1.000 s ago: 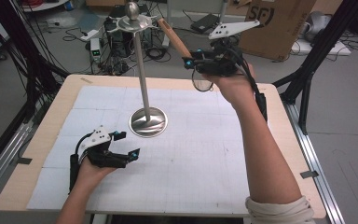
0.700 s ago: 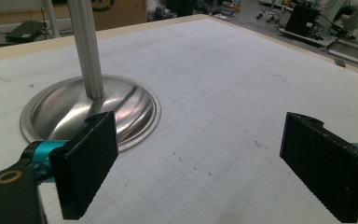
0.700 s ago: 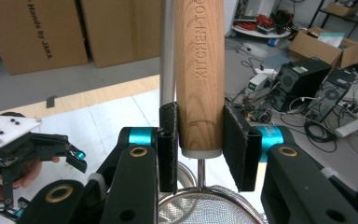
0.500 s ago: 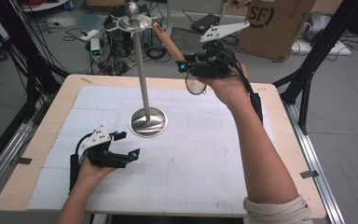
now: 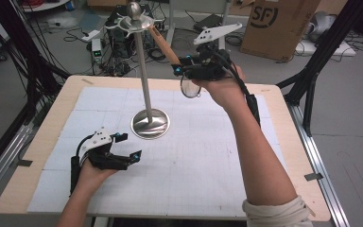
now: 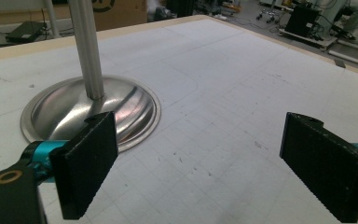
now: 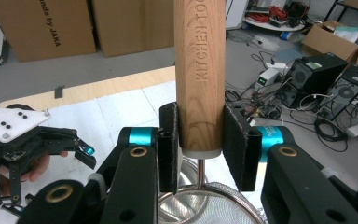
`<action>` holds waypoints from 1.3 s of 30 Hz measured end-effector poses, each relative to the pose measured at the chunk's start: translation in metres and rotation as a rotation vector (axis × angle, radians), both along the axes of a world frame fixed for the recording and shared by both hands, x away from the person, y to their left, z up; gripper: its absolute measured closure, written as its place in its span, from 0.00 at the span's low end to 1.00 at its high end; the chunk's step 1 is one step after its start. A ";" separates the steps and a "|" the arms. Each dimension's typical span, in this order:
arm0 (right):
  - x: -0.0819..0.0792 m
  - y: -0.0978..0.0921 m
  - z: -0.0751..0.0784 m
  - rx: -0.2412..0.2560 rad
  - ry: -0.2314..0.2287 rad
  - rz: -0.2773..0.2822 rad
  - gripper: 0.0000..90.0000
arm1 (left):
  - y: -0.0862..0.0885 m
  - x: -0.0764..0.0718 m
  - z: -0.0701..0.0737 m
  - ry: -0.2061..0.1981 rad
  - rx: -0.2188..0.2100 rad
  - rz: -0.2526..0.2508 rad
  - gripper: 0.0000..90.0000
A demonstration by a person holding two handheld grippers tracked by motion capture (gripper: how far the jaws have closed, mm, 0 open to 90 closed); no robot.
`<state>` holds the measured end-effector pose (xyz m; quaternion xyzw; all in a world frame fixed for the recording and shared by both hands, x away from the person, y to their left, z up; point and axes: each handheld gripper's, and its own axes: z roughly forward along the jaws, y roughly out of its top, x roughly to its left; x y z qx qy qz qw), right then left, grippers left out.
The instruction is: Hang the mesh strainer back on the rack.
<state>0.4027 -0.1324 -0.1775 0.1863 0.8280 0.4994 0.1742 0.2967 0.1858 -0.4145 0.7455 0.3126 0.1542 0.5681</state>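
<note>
High view: strainer (image 5: 190, 88) in right gripper (image 5: 187, 72), above table edge (image 5: 179, 81).

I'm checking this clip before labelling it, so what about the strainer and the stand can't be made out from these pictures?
- Strainer bowl: the right gripper view cuts it off at the bottom edge; in the high view the right gripper and hand partly cover it.
- Wooden handle tip: beyond the top edge in the right gripper view; whether it touches the stand top is unclear in the high view.
- Stand top: cut off in the left gripper view.
</note>
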 end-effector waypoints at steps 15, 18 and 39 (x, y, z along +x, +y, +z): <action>0.008 0.024 -0.010 -0.056 0.011 -0.044 0.76 | -0.002 -0.001 0.000 -0.001 -0.004 -0.004 0.13; 0.009 0.027 -0.011 -0.062 0.016 -0.043 0.76 | -0.002 -0.001 0.001 -0.002 -0.005 -0.006 0.13; -0.002 0.003 -0.016 -0.069 0.007 -0.054 0.66 | -0.003 -0.001 0.000 0.001 0.008 -0.013 0.13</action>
